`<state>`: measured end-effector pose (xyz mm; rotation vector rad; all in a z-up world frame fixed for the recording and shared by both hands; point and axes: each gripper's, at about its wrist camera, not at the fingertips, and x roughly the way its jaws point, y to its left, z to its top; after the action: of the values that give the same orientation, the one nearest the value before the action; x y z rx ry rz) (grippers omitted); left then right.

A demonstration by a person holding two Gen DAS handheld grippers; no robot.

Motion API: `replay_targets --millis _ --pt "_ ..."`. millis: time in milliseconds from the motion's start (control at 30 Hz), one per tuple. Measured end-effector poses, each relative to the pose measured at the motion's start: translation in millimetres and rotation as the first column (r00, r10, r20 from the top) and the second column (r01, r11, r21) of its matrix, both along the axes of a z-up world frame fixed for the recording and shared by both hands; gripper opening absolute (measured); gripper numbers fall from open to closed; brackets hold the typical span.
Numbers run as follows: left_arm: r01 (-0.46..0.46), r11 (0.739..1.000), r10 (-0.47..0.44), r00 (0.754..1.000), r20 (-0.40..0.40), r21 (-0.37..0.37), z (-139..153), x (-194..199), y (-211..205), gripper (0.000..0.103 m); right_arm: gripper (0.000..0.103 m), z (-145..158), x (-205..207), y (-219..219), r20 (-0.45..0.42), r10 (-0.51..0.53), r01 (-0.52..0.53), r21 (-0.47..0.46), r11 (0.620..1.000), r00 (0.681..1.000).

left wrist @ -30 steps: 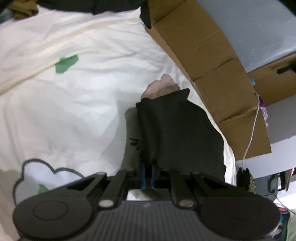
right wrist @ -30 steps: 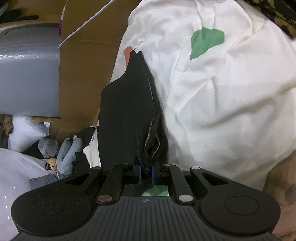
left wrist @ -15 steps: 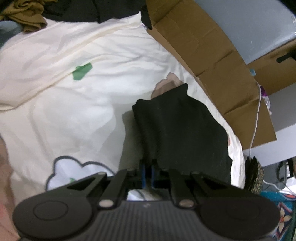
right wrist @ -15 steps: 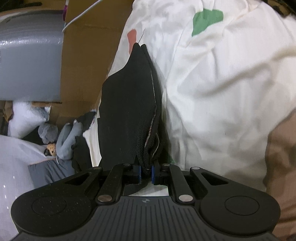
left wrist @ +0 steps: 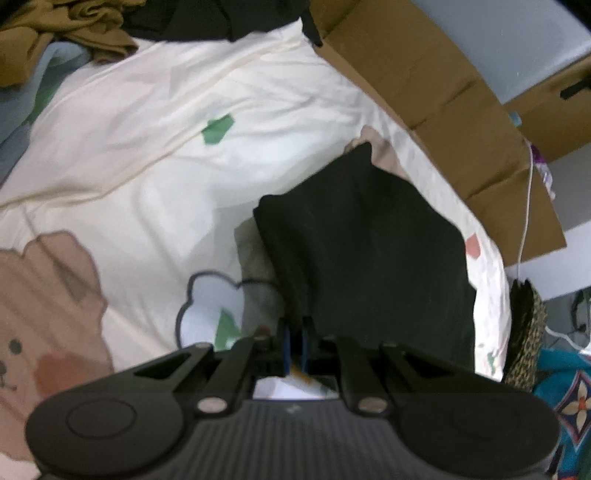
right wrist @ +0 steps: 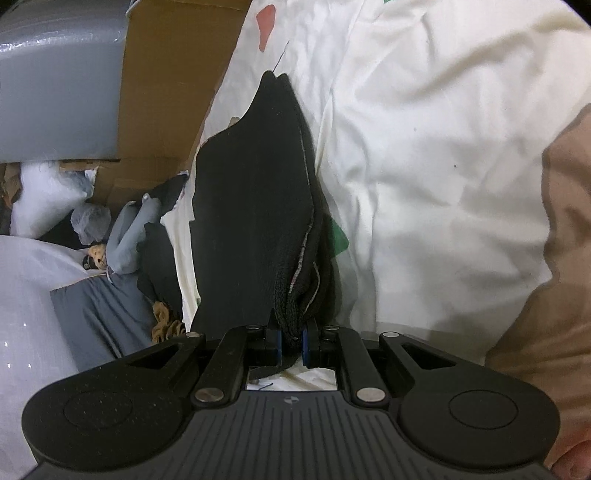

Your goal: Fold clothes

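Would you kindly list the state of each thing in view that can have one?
black garment: doubled over, lifted off the bed, gripped at two edges.
left tongs: shut on the black garment.
right tongs: shut on the garment's bunched layers.
cream bedsheet: spread out, wrinkled.
brown clothes: crumpled in a heap.
cardboard box: flaps open.

Indoor light, even, moderately bright. White sheet [left wrist: 155,155] near overexposed, soft motion blur in left view. Black garment [left wrist: 369,251] crushed dark, little texture. Soft shadow beside it. Strong fisheye bending, dark corner vignette both views.
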<state>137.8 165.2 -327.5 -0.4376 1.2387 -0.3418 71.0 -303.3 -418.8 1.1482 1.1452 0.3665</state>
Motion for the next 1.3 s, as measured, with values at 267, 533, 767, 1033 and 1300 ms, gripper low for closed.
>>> replay_targets --millis 267,533,767,1033,1300 --pt "0.130 0.991 -0.130 0.991 -0.013 0.044 3 -10 -18 0.006 0.008 11 5 -17 0.026 -0.040 0.041 -0.028 0.999 0.999" --pt "0.307 0.950 -0.305 0.952 -0.035 0.061 6 -16 -50 0.006 0.008 24 22 -40 0.073 -0.073 0.078 -0.072 0.994 0.995" --pt "0.437 0.898 -0.435 0.899 -0.053 0.041 3 -31 -77 0.006 0.008 36 40 -58 0.114 -0.101 0.113 -0.107 0.988 0.988" --pt "0.592 0.806 -0.590 0.804 -0.072 -0.007 1 -41 -103 0.006 0.008 49 69 -73 0.163 -0.089 0.118 -0.173 0.978 0.983" --pt "0.652 0.758 -0.651 0.753 -0.095 -0.031 3 -37 -103 0.000 0.008 57 101 -85 0.209 -0.055 0.109 -0.258 0.960 0.976"
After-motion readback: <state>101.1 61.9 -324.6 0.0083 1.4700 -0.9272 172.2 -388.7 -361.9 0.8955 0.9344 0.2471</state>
